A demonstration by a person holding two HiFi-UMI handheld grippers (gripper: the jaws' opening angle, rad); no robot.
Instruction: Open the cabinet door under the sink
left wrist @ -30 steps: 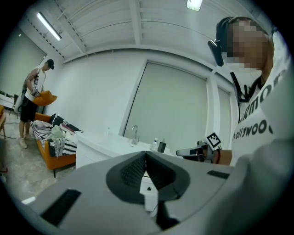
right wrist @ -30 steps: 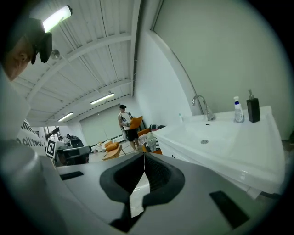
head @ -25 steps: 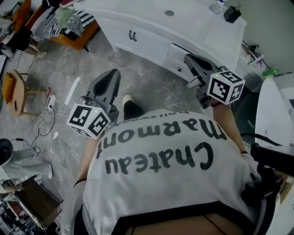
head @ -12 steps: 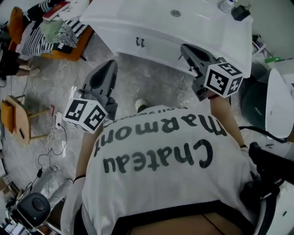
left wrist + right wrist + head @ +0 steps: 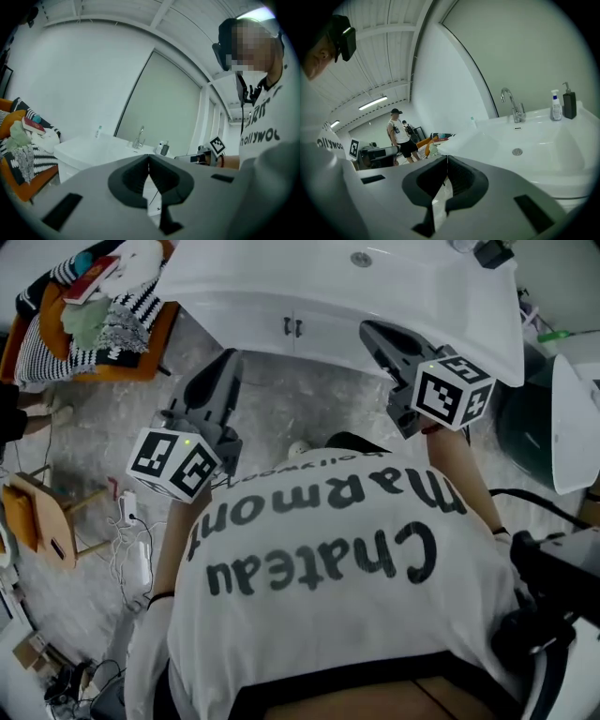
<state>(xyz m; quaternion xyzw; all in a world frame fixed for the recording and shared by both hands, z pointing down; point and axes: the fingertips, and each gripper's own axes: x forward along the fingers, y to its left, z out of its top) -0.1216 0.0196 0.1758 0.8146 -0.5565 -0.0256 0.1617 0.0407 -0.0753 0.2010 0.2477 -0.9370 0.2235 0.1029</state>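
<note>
Both arms reach forward, nearly level. Left gripper (image 5: 227, 362) and right gripper (image 5: 368, 330) have jaws closed, empty, before the sink (image 5: 375, 282). Cabinet door (image 5: 323, 334) beneath it is closed. Orange chair (image 5: 131, 368) left of the sink holds clothes (image 5: 112, 320).

Both arms stretch forward. The left gripper (image 5: 225, 367) and the right gripper (image 5: 370, 331) point ahead and slightly down, each with its jaws pressed together and empty.
</note>
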